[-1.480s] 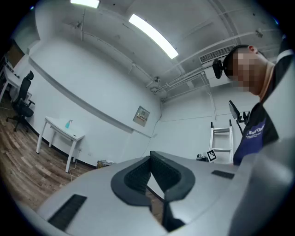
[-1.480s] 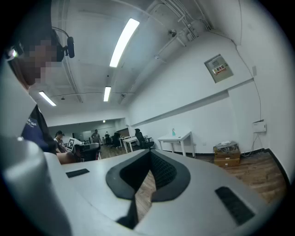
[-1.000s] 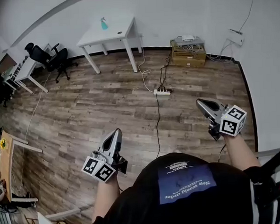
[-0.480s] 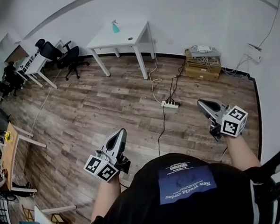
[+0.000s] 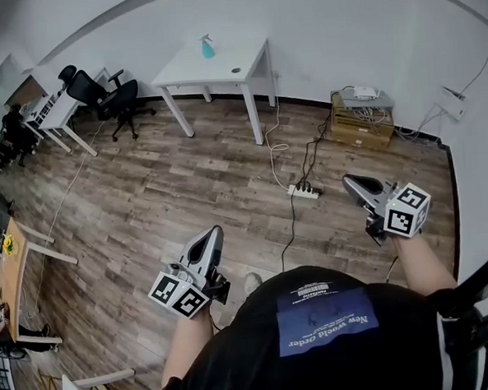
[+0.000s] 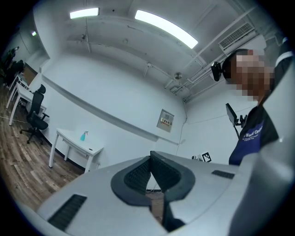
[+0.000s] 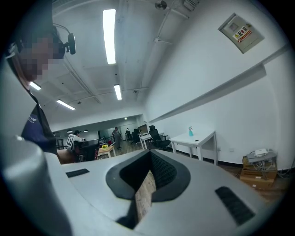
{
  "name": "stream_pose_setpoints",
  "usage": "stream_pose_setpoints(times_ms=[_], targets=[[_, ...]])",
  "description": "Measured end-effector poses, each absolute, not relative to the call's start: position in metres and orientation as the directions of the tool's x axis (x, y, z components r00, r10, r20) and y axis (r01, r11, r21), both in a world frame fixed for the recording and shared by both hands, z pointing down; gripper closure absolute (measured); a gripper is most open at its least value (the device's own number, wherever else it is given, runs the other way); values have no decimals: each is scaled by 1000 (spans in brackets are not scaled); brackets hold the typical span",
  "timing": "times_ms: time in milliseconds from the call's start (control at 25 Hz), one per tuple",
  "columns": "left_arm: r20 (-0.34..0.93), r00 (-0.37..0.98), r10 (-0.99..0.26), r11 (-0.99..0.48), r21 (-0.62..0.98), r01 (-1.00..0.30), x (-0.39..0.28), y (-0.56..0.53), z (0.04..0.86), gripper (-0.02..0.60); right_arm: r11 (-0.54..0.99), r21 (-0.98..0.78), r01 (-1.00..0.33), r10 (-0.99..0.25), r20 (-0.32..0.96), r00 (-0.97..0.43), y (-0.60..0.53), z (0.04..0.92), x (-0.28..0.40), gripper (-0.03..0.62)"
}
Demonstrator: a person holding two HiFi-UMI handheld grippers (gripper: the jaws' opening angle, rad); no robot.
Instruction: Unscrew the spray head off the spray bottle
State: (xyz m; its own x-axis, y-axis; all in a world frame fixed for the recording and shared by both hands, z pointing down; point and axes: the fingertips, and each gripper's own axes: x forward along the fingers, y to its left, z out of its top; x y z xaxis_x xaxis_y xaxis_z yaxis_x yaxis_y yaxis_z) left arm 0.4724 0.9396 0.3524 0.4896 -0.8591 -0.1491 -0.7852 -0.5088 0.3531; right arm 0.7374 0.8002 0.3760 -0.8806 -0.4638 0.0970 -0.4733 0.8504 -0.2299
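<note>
A small teal spray bottle (image 5: 207, 46) stands on a white table (image 5: 195, 69) by the far wall, well away from me. The same bottle (image 6: 83, 136) shows small in the left gripper view, and the bottle (image 7: 190, 131) also appears on the table in the right gripper view. My left gripper (image 5: 215, 233) is held low at the left, shut and empty. My right gripper (image 5: 348, 180) is held at the right, also shut with nothing in it. Both point forward over the wooden floor.
A small dark disc (image 5: 235, 70) lies on the white table. A power strip (image 5: 305, 192) with cables lies on the floor ahead. Cardboard boxes (image 5: 360, 122) sit by the wall at right. Black office chairs (image 5: 106, 97) and desks stand at left.
The view has shifted so the white table and bottle sit a little nearer and more to the right. Both grippers keep the same pose, shut.
</note>
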Motion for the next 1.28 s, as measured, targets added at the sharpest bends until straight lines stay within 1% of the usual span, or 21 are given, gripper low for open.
stream_pose_setpoints(times_ms=[200,360,440,560,760,1040,1280], targets=[[-179,520,-835,-545,393,-740,393,899,357,578,819,-222,-529,-521,97,-848,765,371,668,600],[-171,545,-821,-569,336,-751,320,880,349,578,825,-208,-526,-522,77,-849,747,363,589,600],[-167,537,-827,-560,329,-760,281,873,349,578,829,-210,-519,-520,56,-853,741,359,552,600],[-167,515,-841,-540,326,-776,232,865,349,578,844,-195,-500,-499,59,-865,732,359,504,600],[-168,462,-871,-491,337,-803,181,851,356,578,859,-198,-471,-467,70,-881,703,362,454,600],[-141,345,-928,-373,343,-862,123,832,362,578,908,-222,-355,-347,77,-935,645,372,373,600],[-128,169,-977,-204,346,-916,70,794,362,578,955,-238,-177,-167,60,-984,572,379,289,600]])
